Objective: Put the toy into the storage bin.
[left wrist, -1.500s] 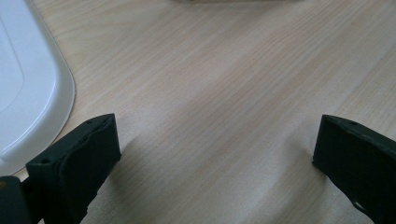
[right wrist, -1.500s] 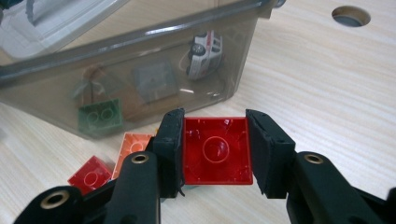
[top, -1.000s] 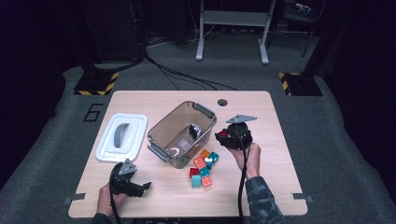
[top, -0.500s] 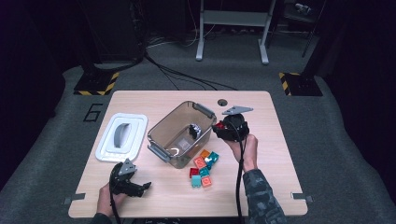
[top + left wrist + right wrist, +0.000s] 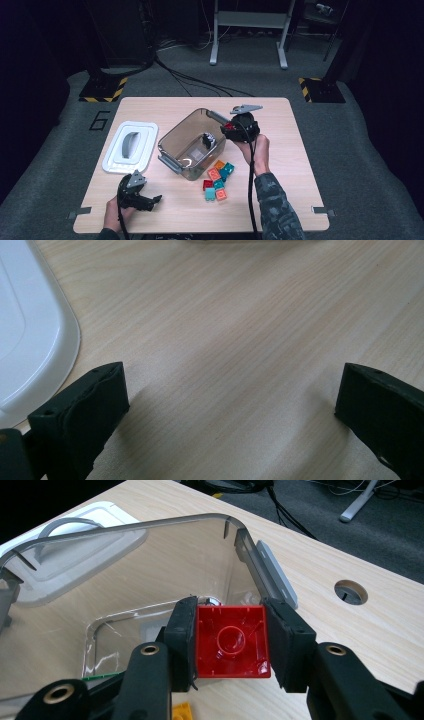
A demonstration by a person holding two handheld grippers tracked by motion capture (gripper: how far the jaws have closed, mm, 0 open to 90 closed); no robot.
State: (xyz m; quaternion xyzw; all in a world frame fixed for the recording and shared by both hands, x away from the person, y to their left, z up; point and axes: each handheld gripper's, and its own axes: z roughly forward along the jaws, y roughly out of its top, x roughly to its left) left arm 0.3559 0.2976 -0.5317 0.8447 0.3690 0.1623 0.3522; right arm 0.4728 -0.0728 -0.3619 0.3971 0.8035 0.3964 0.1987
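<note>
My right gripper [image 5: 231,642] is shut on a red brick [image 5: 231,641], its hollow underside facing the camera. In the high view this right gripper [image 5: 229,127] hangs over the right rim of the clear plastic box [image 5: 172,144], with the red brick [image 5: 229,126] at its tip. The clear box [image 5: 100,605] lies just beyond the held brick. Loose orange, teal and red bricks [image 5: 217,179] lie on the table in front of the box. My left gripper [image 5: 156,199] rests near the front left edge, open, its jaws wide apart over bare wood in the left gripper view [image 5: 232,405].
A white lid [image 5: 130,147] with a grey handle lies left of the box, its edge showing as the white lid [image 5: 30,335] in the left gripper view. A round cable hole [image 5: 351,591] sits in the tabletop beyond the box. Dark floor surrounds the table.
My right gripper has lifted the red brick from beside the loose pile and carried it up and back to the box's right rim. The left gripper has stayed put.
</note>
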